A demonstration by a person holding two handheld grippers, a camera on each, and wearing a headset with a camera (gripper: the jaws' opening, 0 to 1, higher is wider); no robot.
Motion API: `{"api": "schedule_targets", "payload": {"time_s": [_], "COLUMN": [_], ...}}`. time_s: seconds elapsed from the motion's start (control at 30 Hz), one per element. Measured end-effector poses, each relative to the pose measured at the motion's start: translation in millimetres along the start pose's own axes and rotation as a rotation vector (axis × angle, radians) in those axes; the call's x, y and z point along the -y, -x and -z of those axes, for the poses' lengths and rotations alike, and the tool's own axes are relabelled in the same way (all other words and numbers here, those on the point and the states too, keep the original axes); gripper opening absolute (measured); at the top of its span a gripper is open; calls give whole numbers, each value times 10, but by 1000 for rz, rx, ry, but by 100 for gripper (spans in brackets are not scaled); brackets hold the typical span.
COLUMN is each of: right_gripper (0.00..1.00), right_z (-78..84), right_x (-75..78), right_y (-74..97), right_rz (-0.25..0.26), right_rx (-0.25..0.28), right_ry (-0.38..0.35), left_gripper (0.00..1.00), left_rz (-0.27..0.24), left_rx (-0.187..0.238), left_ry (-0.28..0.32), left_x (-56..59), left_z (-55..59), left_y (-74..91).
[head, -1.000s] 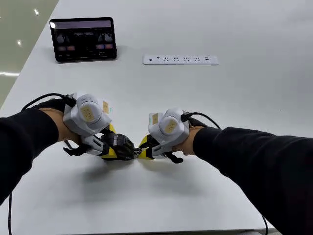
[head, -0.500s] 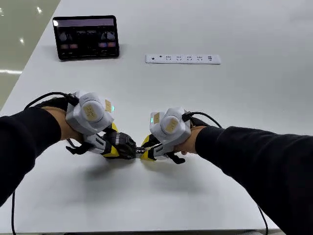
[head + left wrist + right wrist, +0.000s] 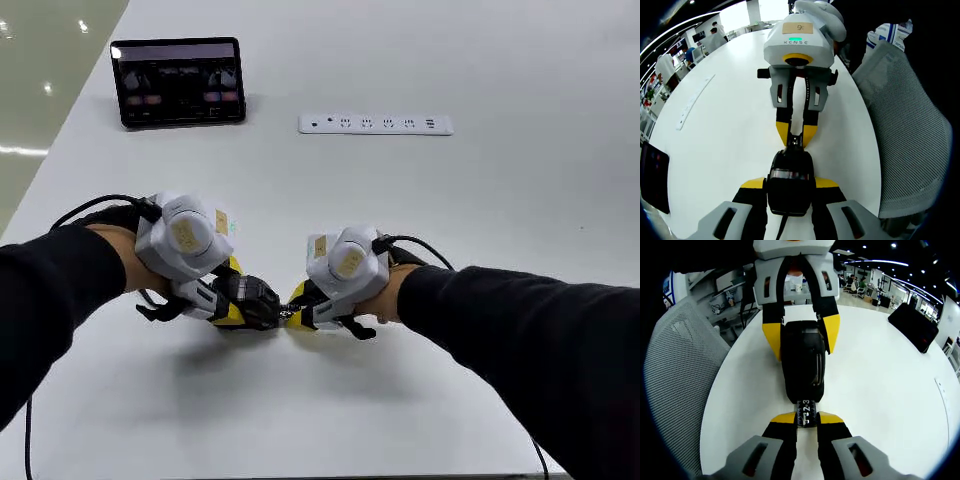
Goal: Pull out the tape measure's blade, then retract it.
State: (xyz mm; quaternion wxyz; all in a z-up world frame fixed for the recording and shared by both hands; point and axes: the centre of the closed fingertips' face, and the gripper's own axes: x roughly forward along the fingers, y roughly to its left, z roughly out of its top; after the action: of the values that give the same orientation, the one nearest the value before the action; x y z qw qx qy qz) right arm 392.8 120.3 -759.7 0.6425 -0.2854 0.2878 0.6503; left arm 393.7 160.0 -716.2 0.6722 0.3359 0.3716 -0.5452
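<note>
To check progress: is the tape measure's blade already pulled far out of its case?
No, a short marked stretch of blade shows between the tape measure case and the right gripper.

open-plan office | mesh chair (image 3: 905,130) | long white desk (image 3: 480,200) | ppl (image 3: 716,35) bkgd

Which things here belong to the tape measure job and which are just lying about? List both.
Job: black plastic tape measure case, clamped in the left tool; its black numbered blade tip, pinched by the right tool.

Lying about: black rectangular tablet, white plastic power strip, grey mesh chair.
</note>
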Motion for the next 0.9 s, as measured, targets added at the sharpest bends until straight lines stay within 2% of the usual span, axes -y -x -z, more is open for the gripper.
{"api": "schedule_targets", "payload": {"time_s": [0.43, 0.9], "right_gripper": [10, 10], "right_z": [162, 257], "right_x": [-5, 16], "right_y": [122, 253], "right_rz": [9, 19], "right_rx": [-19, -32], "right_ry": [2, 5], "left_gripper": [30, 30], "left_rz": [-2, -6], "left_rx": [4, 8], "left_ry": [7, 13], "left_x": [-3, -17], "left_z": [-7, 2], "left_y": [4, 3]}}
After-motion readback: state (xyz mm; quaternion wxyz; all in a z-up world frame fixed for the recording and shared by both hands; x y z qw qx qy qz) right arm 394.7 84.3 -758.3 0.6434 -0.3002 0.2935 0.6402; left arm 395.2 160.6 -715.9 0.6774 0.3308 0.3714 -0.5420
